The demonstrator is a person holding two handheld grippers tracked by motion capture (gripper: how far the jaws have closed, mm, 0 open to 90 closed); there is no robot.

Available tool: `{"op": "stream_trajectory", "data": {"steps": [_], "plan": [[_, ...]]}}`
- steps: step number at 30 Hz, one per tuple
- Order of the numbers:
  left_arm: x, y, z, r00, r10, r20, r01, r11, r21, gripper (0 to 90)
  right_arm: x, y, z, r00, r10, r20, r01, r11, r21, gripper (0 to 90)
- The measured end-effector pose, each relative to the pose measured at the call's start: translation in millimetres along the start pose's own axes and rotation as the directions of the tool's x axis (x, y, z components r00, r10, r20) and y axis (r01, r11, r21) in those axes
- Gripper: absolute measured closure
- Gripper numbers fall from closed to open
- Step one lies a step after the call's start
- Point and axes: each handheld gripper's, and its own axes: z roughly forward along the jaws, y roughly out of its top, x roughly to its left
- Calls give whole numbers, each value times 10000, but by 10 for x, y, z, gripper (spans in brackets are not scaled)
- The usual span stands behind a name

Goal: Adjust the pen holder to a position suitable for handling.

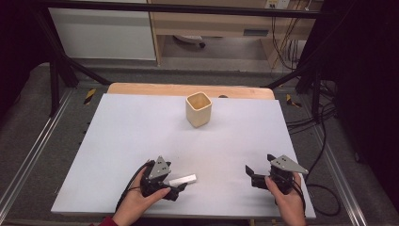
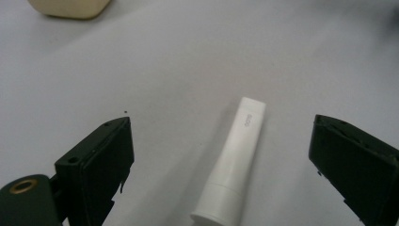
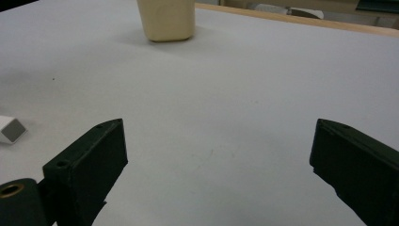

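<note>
where the high view looks down on the pale grey tabletop point(image 1: 141, 136), shows the whole layout: left gripper point(image 1: 181, 187) low at the near left, held in a hand point(image 1: 139, 203), and right gripper point(image 1: 259, 164) low at the near right, held in the other hand point(image 1: 288, 200), well apart from each other. far back near the middle, an upright cream square-sided cup point(image 1: 198, 109), open at the top, with a strip of light wooden board point(image 1: 141, 88) past the tabletop's far edge.

from the left gripper view, closer detail: slim white plastic tube point(image 2: 233, 160) lying flat on the tabletop between the spread jaws, touching neither; round cap end nearest the camera, flattened crimped end pointing away, with small grey lettering too blurred to read. just the cup's base point(image 2: 70, 7) at the top left.

from the right gripper view, jaws also wide apart with bare tabletop between them; only the tube's squared end point(image 3: 10, 129) at the left edge, and the cup's lower half point(image 3: 167, 19) ahead.
</note>
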Motion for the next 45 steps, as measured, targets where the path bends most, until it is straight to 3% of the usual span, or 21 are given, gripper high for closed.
{"op": "stream_trajectory", "data": {"steps": [3,7,17,29,45], "plan": [[-11,-35,51,9995,145,290,-159,9986,500,73,-5,-1,14,10000,30,-33,-30,10000,59,49],[-12,-66,91,9991,217,370,-249,9956,905,93,7,-3,47,9999,-2,-116,6,9996,289,48],[8,-96,115,9983,266,513,-332,9905,1335,187,8,-11,50,9999,3,-134,2,9991,427,49],[30,-97,119,9978,147,645,-242,9886,1488,317,12,-12,58,9998,-14,-205,25,9986,530,49],[29,-94,134,9958,315,854,-453,9854,1641,491,18,-12,65,9996,-27,-270,43,9983,585,51]]}}
